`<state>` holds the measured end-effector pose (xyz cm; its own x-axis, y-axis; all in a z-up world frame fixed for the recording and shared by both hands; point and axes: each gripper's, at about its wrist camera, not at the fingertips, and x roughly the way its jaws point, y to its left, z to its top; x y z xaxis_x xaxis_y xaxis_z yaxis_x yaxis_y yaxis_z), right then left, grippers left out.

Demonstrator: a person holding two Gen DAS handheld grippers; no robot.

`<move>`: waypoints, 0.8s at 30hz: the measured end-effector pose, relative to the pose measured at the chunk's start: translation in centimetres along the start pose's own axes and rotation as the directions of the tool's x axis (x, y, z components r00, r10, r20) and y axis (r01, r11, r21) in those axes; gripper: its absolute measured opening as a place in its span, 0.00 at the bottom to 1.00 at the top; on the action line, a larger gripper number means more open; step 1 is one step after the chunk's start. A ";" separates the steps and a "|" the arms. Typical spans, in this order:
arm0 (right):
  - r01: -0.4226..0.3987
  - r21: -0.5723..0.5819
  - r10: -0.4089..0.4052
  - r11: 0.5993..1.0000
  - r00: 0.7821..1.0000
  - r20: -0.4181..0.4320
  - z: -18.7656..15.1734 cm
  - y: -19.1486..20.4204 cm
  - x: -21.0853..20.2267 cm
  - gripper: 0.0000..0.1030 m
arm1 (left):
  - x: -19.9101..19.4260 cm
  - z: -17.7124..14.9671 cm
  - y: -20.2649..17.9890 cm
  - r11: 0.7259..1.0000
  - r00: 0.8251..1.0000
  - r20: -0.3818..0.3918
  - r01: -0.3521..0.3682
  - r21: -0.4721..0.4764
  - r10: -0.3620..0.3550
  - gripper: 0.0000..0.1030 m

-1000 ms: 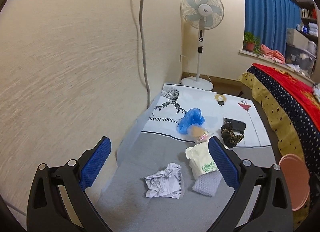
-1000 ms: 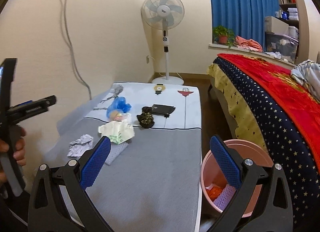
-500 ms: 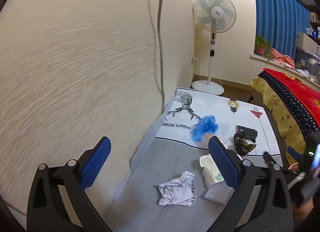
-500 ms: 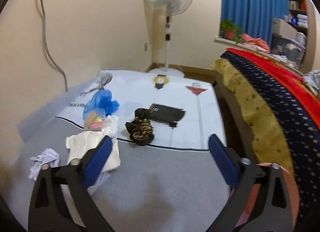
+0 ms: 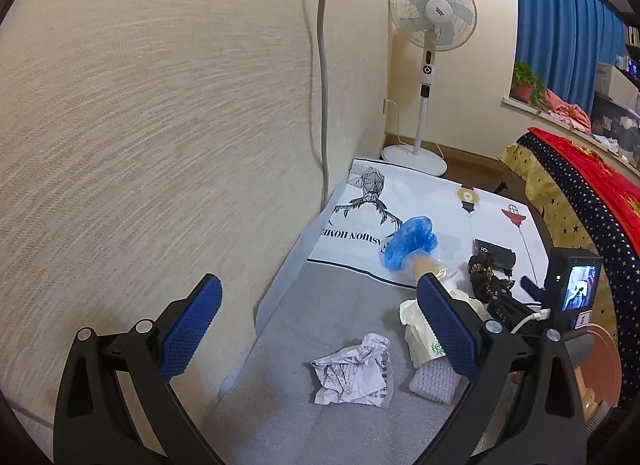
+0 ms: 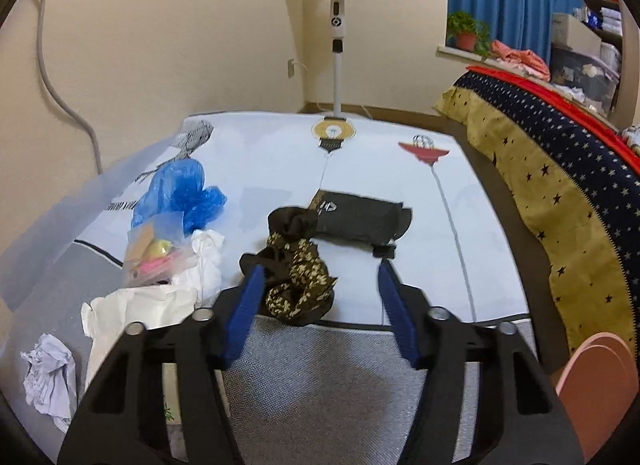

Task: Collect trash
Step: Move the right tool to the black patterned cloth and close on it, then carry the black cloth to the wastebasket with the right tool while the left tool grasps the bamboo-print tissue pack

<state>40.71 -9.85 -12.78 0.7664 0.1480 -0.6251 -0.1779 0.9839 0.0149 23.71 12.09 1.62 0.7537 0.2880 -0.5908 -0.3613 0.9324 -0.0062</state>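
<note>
Right gripper (image 6: 320, 289) low over the grey mat (image 6: 320, 385), jaws closing, nothing pressed between them; the black-and-gold patterned bundle (image 6: 298, 285) lies at the left pad, on the seam where the grey mat meets the white printed mat (image 6: 380, 153). It looks soft, light, crushable: judged best pinched across its bunched middle. Left gripper (image 5: 320, 329) jaws spread wide, empty. Crumpled paper (image 5: 354, 371) nearest on the grey mat; blue plastic (image 5: 410, 243) farther, on the white mat.
</note>
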 end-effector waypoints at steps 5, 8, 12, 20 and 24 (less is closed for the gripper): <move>-0.030 0.015 0.030 0.999 1.000 -0.006 -0.4 -0.2 0.3 0.02 | -0.1 0.0 -0.1 1.000 1.000 -0.002 0.003 0.003 -0.003 0.92; -0.024 0.012 0.024 1.000 0.999 0.030 -0.5 -0.2 -0.5 0.02 | -0.1 0.0 -0.1 1.000 1.000 -0.007 0.005 0.002 -0.005 0.92; -0.019 0.008 0.018 1.000 0.997 0.079 0.0 -0.5 -2.4 0.02 | -0.2 0.0 -0.1 1.000 1.000 0.001 0.004 0.002 -0.004 0.92; -0.033 -0.036 0.039 0.999 0.987 0.158 1.9 -1.2 -9.6 0.02 | 0.0 0.0 -0.7 1.000 1.000 0.013 -0.018 0.009 0.018 0.92; -0.033 -0.074 0.044 0.997 0.985 0.166 2.2 -1.8 -14.9 0.02 | 0.0 -0.3 -1.2 1.000 1.000 0.031 -0.004 0.009 0.004 0.92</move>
<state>30.98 -13.55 -1.79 0.8498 0.2061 -0.4852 -0.2476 0.9686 -0.0222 23.97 10.86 1.44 0.7686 0.2983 -0.5659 -0.3596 0.9331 0.0035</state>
